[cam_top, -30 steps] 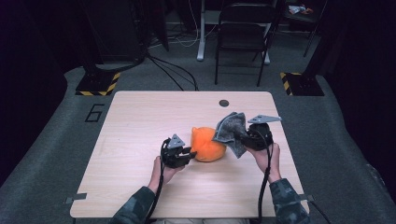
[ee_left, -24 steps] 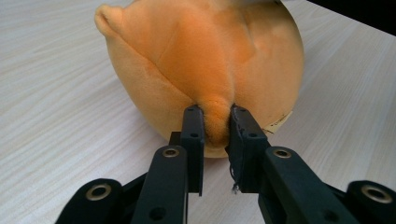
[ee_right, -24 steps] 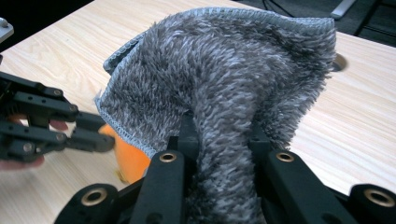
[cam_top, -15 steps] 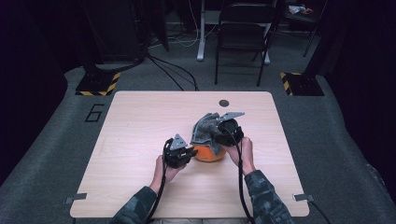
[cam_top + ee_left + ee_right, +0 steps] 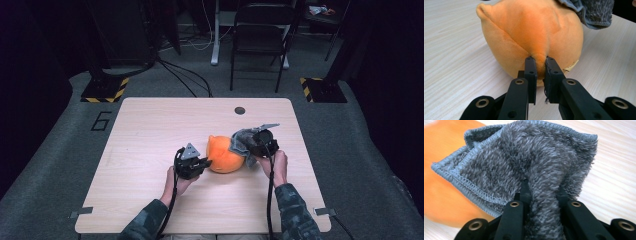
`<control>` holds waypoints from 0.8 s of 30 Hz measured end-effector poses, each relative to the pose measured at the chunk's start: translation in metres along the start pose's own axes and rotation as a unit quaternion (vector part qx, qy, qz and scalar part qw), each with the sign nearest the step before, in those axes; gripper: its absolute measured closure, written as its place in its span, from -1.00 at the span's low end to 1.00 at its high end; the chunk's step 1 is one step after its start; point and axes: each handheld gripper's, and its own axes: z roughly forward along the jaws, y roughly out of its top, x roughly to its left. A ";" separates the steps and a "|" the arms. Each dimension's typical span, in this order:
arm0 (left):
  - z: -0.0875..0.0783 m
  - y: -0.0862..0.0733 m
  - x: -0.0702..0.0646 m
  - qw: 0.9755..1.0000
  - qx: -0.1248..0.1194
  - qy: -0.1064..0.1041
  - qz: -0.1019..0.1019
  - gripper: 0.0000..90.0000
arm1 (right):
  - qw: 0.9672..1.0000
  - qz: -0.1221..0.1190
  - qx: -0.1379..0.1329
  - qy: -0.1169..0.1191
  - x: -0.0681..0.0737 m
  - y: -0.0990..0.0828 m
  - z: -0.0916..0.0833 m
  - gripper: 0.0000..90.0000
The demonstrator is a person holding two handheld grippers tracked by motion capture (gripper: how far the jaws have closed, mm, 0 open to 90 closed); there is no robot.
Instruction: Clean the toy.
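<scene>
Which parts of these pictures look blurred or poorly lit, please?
High view: the table is lit, the room around it falls dark. Left gripper view: the orange plush is fairly sharp, with soft shadow beneath. Right gripper view: the grey cloth is crisp, while the orange behind it is smeared out of focus.

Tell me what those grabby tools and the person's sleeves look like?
Each hand-held gripper is black. The left hand-held gripper carries a grey three-cornered plate on top, and so does the right hand-held gripper. A black cable trails from each. Their jaws are flat black bars with brass-ringed holes. The sleeves are camouflage-patterned.
</scene>
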 end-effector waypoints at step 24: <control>0.001 0.001 0.002 1.000 -0.002 -0.005 -0.008 0.82 | 0.999 -0.037 -0.024 0.014 0.033 0.017 -0.003 0.69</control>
